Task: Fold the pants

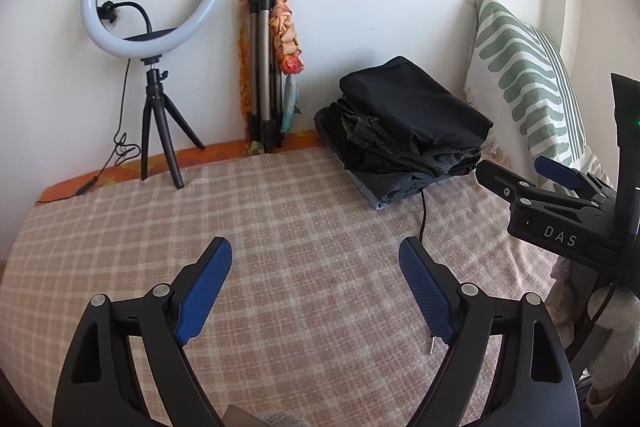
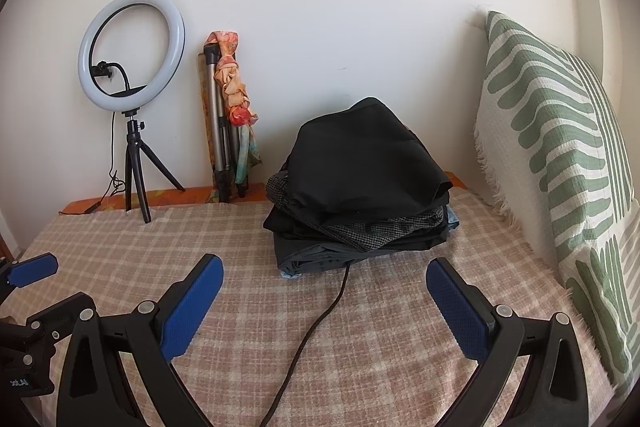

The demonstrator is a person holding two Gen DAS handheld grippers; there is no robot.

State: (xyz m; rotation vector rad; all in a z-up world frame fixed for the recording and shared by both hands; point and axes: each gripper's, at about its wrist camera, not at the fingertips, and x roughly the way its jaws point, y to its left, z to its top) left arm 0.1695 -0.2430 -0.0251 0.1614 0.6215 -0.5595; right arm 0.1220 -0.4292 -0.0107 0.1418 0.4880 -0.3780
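Left gripper (image 1: 316,267) and right gripper (image 2: 325,281): jaws spread wide, gripping nothing, above the checked blanket (image 2: 248,291). Pants (image 2: 360,187): folded in a dark stack at the blanket's far side, beside the striped pillow (image 2: 560,155).

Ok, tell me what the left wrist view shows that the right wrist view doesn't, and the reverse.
Only the left wrist view shows the left gripper head-on, jaws open and empty, and the DAS lettering on the right gripper at its right edge.

Only the right wrist view shows the right gripper head-on, also open and empty, and the black cable running far forward across the checked blanket.

Both show the stack of dark clothes, the ring light on its tripod, the folded tripod against the wall, and the green-patterned pillow.
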